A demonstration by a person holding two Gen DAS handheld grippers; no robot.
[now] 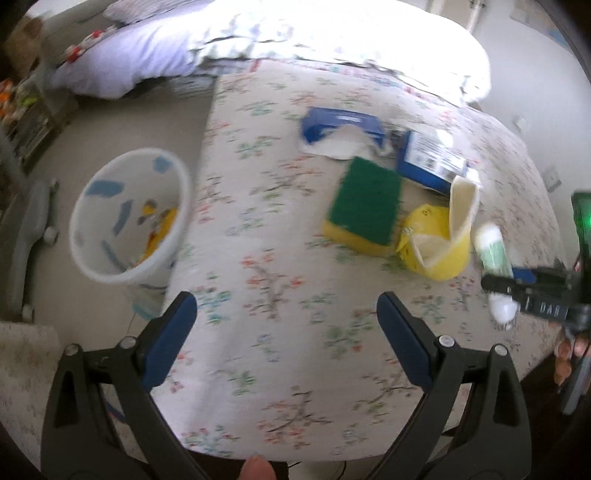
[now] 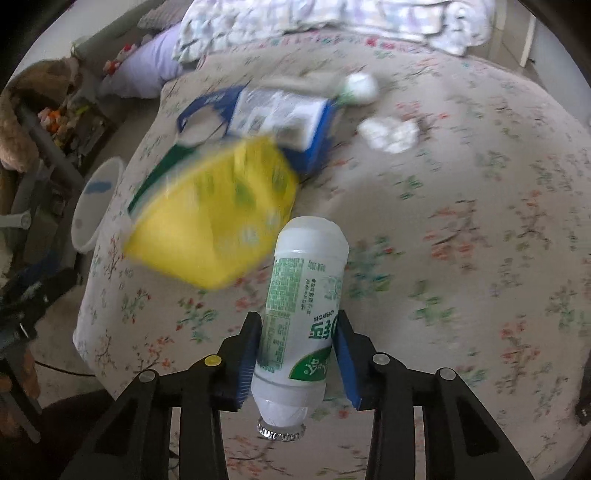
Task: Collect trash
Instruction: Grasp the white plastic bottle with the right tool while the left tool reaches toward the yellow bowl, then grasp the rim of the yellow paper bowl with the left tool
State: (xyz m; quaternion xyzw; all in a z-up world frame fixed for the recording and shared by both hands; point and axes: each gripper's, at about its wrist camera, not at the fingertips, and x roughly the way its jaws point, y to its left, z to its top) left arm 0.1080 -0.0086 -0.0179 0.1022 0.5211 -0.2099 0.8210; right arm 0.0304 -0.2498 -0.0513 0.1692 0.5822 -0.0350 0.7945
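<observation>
My right gripper (image 2: 298, 334) is shut on a white plastic bottle with a green label (image 2: 303, 295), held neck-down above the floral bed; the bottle also shows in the left wrist view (image 1: 493, 251). My left gripper (image 1: 286, 314) is open and empty above the bed's near edge. A white bin (image 1: 129, 214) stands on the floor left of the bed with yellow scraps inside; it also shows in the right wrist view (image 2: 96, 199). On the bed lie a yellow bowl-shaped container (image 1: 436, 240), a green-and-yellow sponge (image 1: 364, 206), blue boxes (image 1: 428, 155) and crumpled white paper (image 2: 388, 134).
A folded duvet (image 1: 332, 33) and a lilac pillow (image 1: 122, 62) lie at the bed's far end. A grey chair base (image 1: 26, 236) stands on the floor at the left. Cluttered shelves (image 2: 62, 118) line the left wall.
</observation>
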